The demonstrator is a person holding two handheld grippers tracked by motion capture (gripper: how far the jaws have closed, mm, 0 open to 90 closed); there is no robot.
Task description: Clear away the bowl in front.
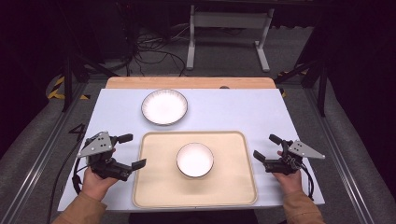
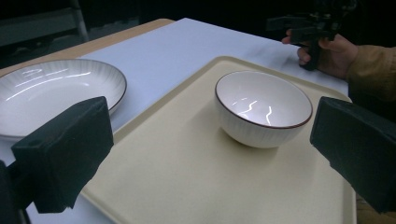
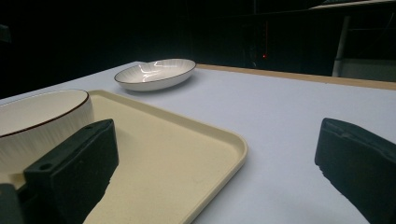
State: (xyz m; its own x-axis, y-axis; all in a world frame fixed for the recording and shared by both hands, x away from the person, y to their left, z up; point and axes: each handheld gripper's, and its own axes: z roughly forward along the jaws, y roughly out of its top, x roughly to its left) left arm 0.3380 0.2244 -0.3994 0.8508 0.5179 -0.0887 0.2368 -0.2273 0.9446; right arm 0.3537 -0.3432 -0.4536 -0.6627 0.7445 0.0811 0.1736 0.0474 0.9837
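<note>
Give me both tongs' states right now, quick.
Left tongs: open, holding nothing, beside the tray.
Right tongs: open, holding nothing, off the tray's other side.

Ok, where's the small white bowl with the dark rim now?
The small white bowl stands on the beige tray, right of centre, in the high view, nearer than the white plate.

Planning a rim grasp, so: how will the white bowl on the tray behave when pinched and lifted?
The bowl looks like glazed ceramic: probably rigid, fairly heavy, breakable. Glossy reflections inside suggest the jaws may slip. Its base seems narrower than its rim, so a push could tip or slide it on the smooth tray.
</note>
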